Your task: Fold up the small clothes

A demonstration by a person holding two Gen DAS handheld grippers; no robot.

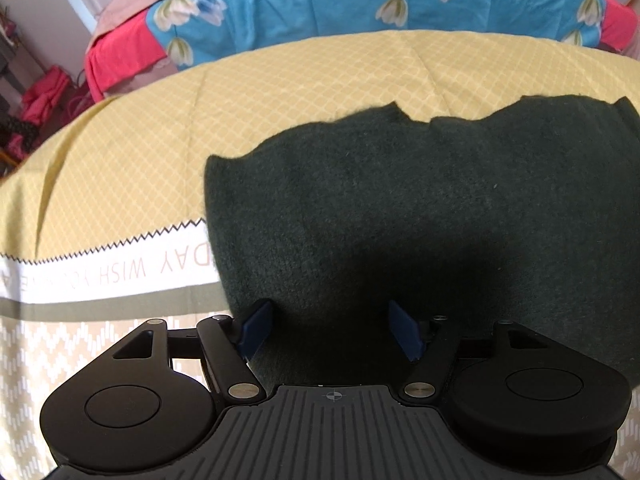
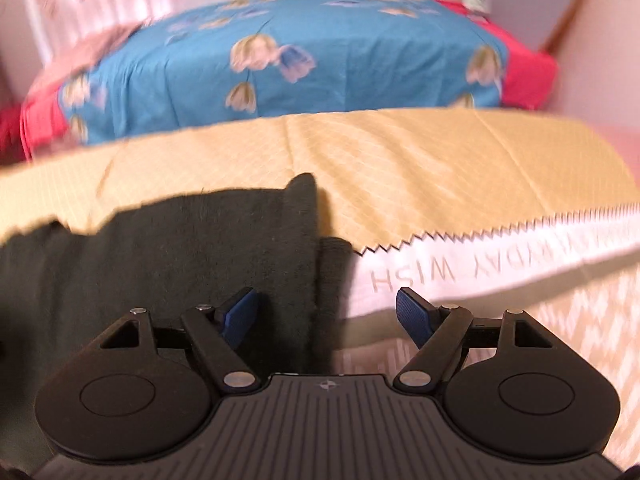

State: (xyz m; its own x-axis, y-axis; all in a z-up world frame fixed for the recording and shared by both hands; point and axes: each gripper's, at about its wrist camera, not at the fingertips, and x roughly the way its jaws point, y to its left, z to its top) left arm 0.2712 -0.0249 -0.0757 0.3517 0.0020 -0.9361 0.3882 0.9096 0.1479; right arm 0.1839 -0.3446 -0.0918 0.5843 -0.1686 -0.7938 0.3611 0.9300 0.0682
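A dark green knitted garment (image 1: 420, 208) lies flat on a yellow patterned cloth (image 1: 140, 160). My left gripper (image 1: 332, 330) is open, just above the garment's near left part, with blue pads (image 1: 254, 332) on either side of the fabric and nothing held. In the right wrist view the same garment (image 2: 160, 264) fills the left half, with its right edge folded into a narrow strip. My right gripper (image 2: 328, 318) is open over that right edge, its left pad (image 2: 240, 316) above the garment and its right pad over the white band. That view is blurred.
The yellow cloth has a white band with lettering (image 1: 120, 270) and a beige zigzag border (image 2: 560, 320). Behind it stands a bed with a blue flowered sheet (image 1: 360, 0) and a red underlayer (image 1: 120, 52). Red items (image 1: 44, 92) lie at far left.
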